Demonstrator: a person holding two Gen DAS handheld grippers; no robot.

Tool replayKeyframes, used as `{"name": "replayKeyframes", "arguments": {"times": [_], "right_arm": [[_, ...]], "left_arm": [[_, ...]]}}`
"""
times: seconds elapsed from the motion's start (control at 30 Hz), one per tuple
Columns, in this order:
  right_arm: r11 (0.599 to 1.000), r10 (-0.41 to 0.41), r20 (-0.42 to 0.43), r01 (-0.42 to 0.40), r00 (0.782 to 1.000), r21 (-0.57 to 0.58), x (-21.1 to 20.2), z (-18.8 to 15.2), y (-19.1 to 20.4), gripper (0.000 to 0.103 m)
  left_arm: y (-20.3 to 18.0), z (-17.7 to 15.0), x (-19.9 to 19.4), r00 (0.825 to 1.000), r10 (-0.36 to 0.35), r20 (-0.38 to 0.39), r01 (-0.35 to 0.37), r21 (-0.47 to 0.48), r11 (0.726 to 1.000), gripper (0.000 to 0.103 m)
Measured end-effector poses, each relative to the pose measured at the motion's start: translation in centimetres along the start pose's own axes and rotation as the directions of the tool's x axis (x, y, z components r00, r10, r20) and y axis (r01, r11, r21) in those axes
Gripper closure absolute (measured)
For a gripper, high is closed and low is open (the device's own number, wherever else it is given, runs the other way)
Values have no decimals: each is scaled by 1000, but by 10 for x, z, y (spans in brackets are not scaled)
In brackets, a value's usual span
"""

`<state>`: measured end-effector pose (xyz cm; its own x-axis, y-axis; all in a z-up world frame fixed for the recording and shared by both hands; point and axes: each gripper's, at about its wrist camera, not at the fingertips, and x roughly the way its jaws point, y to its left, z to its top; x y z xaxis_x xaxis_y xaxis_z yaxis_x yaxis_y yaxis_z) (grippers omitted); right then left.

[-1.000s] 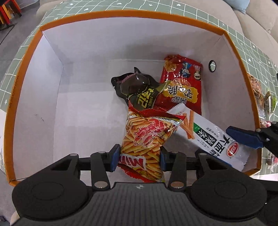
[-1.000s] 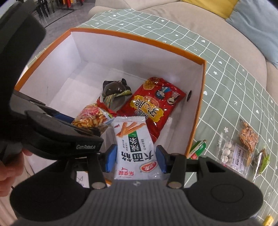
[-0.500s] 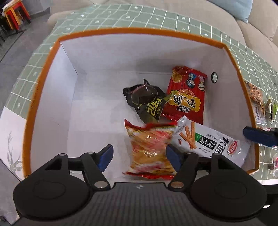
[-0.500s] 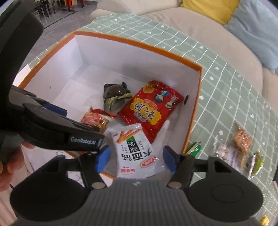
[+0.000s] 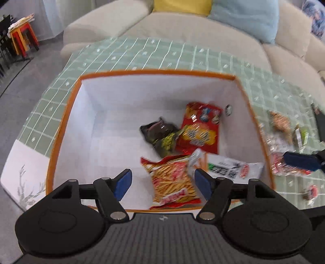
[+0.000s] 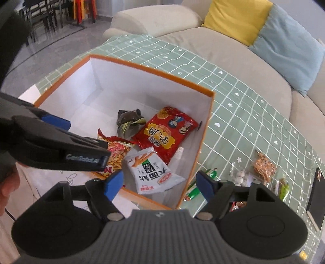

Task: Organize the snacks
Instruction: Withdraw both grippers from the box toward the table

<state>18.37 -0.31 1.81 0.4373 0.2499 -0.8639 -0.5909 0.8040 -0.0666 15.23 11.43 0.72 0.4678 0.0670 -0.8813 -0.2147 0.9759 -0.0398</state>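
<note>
Both grippers released; left gripper (image 5: 162, 180) spread, right gripper (image 6: 160, 183) opening above dropped packets

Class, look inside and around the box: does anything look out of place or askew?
Yes. The white packet lies tilted against the box corner, overlapping the red bag. Several snacks are outside on the tablecloth.

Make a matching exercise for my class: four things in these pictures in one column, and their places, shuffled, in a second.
Things:
1. white packet
2. red bag
3. green packet
4. yellow cushion

Places:
A. on the sofa
B. in the box, by its near wall
C. on the tablecloth outside the box
D. in the box, beside the dark packet

Pairs: 1-B, 2-D, 3-C, 4-A
</note>
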Motion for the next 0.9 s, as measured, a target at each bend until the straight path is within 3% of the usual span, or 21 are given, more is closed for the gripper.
{"name": "replayKeyframes", "arguments": {"times": [0.13, 0.27, 0.57, 0.77, 0.9], "right_arm": [[998, -15, 40, 13, 999, 56, -12, -12, -5, 27], [994, -51, 75, 43, 996, 96, -24, -28, -9, 26], [969, -145, 148, 110, 978, 223, -53, -79, -36, 25], [926, -226, 189, 151, 955, 345, -65, -126, -58, 24], [899, -297, 207, 200, 932, 390, -69, -156, -68, 24]], "left_arm": [[-7, -7, -14, 997, -47, 57, 48, -9, 999, 21], [-18, -17, -29, 990, -53, 128, 50, 24, 998, 21], [-58, -50, -57, 954, -120, 276, 77, 160, 984, 21], [-88, -77, -60, 932, -192, 307, 116, 251, 961, 21], [-101, -89, -54, 918, -284, 277, 212, 263, 941, 21]]}}
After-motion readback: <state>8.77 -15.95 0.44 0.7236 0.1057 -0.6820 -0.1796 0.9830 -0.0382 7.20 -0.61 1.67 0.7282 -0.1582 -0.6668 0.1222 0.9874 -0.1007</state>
